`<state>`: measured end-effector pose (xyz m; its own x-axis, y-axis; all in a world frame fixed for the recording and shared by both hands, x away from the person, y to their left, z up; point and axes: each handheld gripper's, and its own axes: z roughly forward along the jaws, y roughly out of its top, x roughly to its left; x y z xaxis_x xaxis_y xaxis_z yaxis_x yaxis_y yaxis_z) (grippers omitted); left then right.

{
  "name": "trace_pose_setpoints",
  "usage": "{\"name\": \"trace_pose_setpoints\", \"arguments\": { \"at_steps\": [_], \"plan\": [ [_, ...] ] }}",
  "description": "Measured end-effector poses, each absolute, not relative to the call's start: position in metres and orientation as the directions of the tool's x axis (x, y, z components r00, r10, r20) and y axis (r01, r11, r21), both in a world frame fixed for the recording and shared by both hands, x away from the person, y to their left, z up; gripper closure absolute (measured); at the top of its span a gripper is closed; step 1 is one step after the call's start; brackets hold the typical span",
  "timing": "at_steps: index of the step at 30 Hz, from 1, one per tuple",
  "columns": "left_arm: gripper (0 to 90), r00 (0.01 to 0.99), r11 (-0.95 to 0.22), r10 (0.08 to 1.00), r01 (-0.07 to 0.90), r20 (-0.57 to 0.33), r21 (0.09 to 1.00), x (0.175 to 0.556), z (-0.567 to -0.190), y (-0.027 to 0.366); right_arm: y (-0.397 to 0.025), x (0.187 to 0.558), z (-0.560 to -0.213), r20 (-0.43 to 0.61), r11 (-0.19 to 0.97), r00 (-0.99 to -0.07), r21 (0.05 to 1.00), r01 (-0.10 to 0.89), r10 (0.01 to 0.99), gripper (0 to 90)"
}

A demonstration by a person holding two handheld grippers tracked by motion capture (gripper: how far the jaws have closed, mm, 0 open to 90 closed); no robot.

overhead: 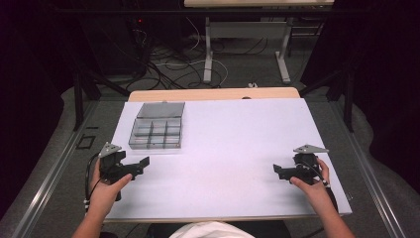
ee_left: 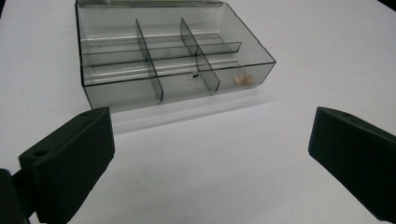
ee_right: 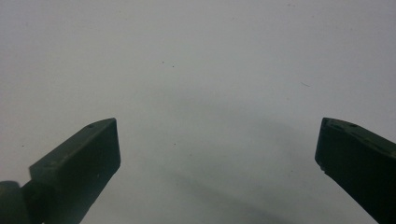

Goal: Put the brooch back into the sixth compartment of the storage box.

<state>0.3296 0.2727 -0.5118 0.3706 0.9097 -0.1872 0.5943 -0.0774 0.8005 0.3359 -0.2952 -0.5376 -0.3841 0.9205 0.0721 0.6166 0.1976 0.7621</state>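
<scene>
High view: we see the left gripper (overhead: 141,164) resting at the near left of the white table (overhead: 233,134), just below the clear compartment box (overhead: 157,126), which lies open at the far left. The right gripper (overhead: 277,171) sits at the near right, well apart from the box.

Left gripper view: jaws spread wide, nothing between them; the box (ee_left: 168,60) lies ahead, with a small pale piece (ee_left: 243,80) in one compartment.

Right gripper view: jaws wide apart over bare table (ee_right: 201,70).
</scene>
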Motion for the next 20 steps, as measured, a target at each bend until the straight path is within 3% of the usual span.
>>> {"name": "trace_pose_setpoints", "arguments": {
  "at_steps": [7, 20],
  "plan": [
    [0.5, 0.354, -0.122, 0.926, 0.611, -0.132, 0.782, 0.329, -0.525, 0.277, -0.296, 0.336, -0.539, 0.076, 0.194, -0.38, 0.758, 0.622, 0.922, 0.0],
    [0.6, 0.324, -0.117, 0.938, 0.631, -0.123, 0.767, 0.332, -0.538, 0.282, -0.296, 0.337, -0.542, 0.081, 0.193, -0.377, 0.75, 0.632, 0.922, 0.0]
  ]
}}
